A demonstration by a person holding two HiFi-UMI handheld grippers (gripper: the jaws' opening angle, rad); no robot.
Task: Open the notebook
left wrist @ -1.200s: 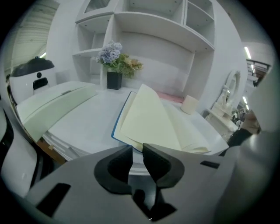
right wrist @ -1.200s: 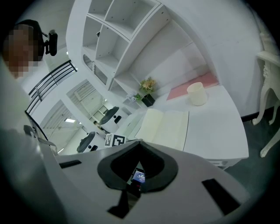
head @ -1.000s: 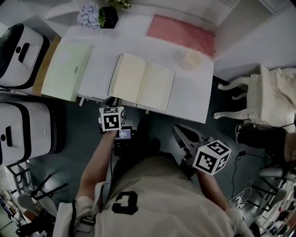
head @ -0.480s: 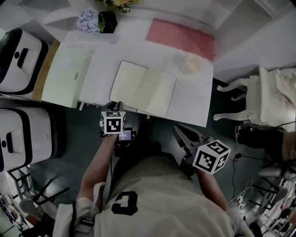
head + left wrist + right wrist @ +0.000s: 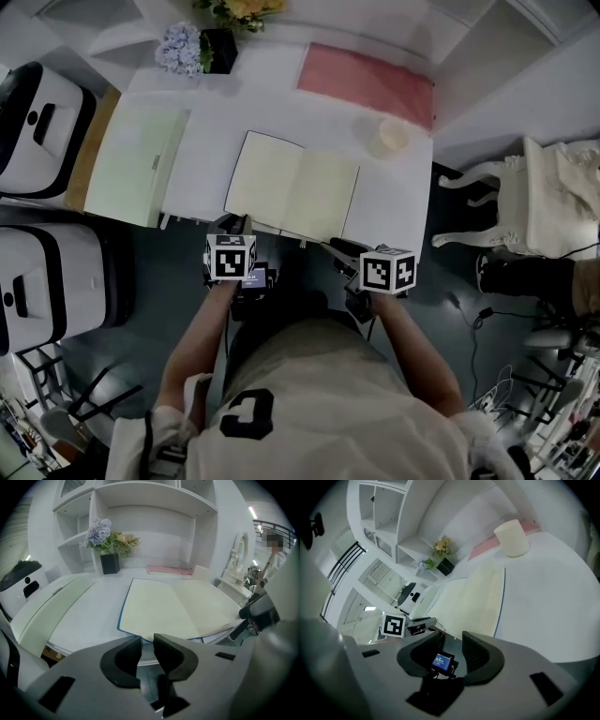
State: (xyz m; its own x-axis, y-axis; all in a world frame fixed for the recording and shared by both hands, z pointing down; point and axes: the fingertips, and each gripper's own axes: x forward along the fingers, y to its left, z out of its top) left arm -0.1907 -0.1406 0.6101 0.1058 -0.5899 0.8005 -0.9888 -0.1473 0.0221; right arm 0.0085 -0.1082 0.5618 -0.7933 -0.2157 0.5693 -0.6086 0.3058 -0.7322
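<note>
Head view, entry one: found notebook [image 5: 292,192] lying open and flat on white table [image 5: 394,211], both pale pages facing up, spine crease near the middle, dark cover edge showing along the left side and close to the table's front edge.

Entry two: logged left gripper [image 5: 234,225] just off that front edge, near the notebook's lower left corner, apart from it. Read, in left gripper view, jaws standing a narrow slit apart with nothing between them, pointing over the near page.

Entry three: logged right gripper [image 5: 343,251] off the front edge as well, near the notebook's lower right corner, not touching paper. Read, in right gripper view, jaws opening, wide apart, with nothing gripped; saw only a small lit screen [image 5: 442,660] beyond the gap, well below.

Entry four, bystanders on the table: pink mat [image 5: 367,77] at the far side, pale cup [image 5: 392,136] just beyond the right page, green pad [image 5: 136,155] at the left, dark flower pot [image 5: 218,39] at the back. Noted none touching the notebook.

Step in hand, as judged: opening itself apparently finished, cover and pages spread; release and clearing away seemingly under way.

Next move, as judged: called for little beyond keeping both grippers clear of the pages and checking for flat lie; in case of a lifting page, called for a light downward press near the spine, away from the cup.
</note>
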